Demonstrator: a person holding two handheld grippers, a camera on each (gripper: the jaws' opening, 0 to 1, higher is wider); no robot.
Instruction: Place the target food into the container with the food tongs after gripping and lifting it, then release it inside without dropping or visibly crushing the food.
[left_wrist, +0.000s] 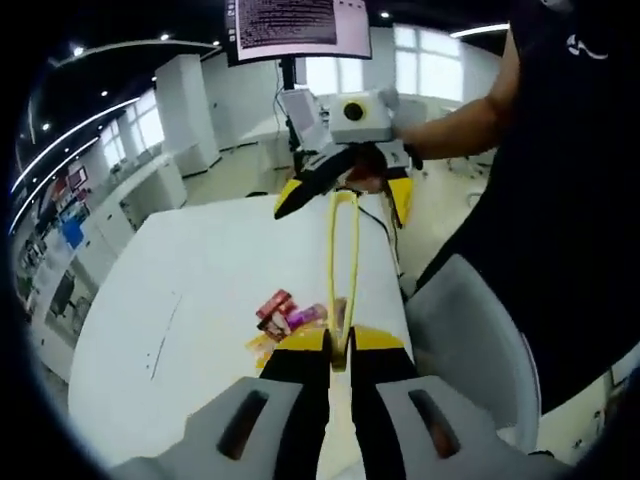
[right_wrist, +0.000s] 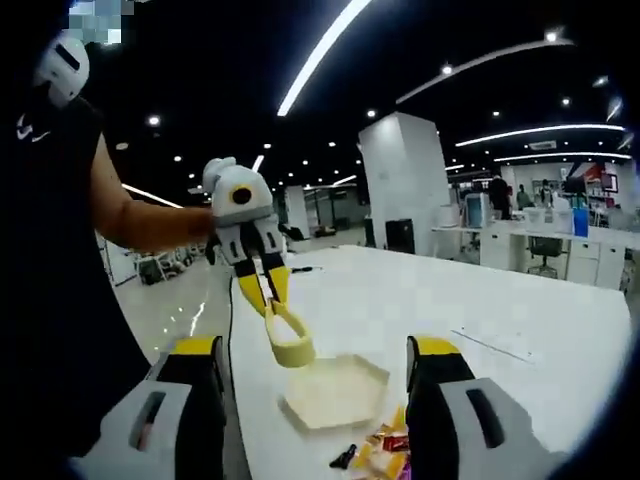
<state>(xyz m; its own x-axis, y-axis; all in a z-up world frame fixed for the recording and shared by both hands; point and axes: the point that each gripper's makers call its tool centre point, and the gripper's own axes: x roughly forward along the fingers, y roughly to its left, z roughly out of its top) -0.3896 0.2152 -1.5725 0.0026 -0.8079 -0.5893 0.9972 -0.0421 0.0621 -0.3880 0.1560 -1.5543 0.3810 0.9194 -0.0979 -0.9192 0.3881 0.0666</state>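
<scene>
One pair of pale yellow plastic food tongs (left_wrist: 344, 262) is pinched by its handle end between the pressed-together jaws of the left gripper (left_wrist: 341, 349), above a white table (left_wrist: 210, 300). One cream hexagonal container (right_wrist: 335, 391) sits near several bright wrapped snacks (left_wrist: 288, 314). The right gripper (right_wrist: 312, 362) is spread wide, holding nothing.

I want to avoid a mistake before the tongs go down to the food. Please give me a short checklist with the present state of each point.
1. Left gripper shut on the yellow tongs: ok.
2. Right gripper open and holding nothing: ok.
3. Tongs tips hang above the hexagonal container, free of food: ok.
4. Container sits flat on the white table, nothing inside: ok.
5. Food packets lie beside the container, within sight: ok.
6. Which packet is the target: cannot tell.
</scene>
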